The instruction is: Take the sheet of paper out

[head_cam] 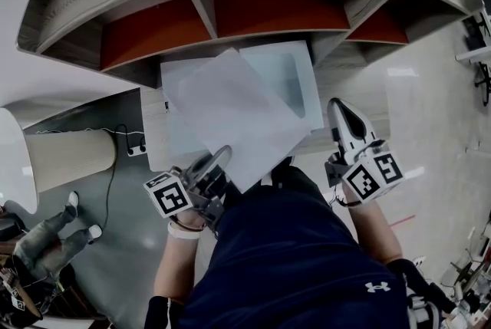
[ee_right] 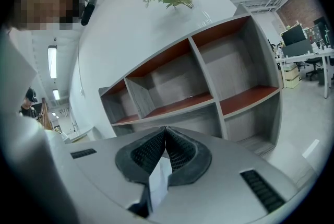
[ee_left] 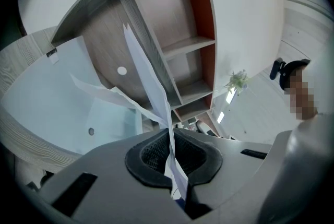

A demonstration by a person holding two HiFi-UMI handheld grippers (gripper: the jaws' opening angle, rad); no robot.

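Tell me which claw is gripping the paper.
The left claw: it is shut on the paper, which rises from between its pads. The right claw is shut too, but on nothing.

Navy top, pale grey tongs, checkered cubes: that's the look.
Here's the navy top (head_cam: 291, 258), with a small white logo (head_cam: 374, 287) down at five o'clock and a white wristband (head_cam: 182, 231) over at seven. The left tongs (head_cam: 221, 157) read dark grey, the right tongs (head_cam: 338, 109) white with black trim. The left cube (head_cam: 169, 195) and right cube (head_cam: 376, 174) carry black square markers on white. Up close: smooth grey shells, black ribbed pads (ee_right: 180, 151), and a dark slot (ee_right: 259, 190) at four o'clock.
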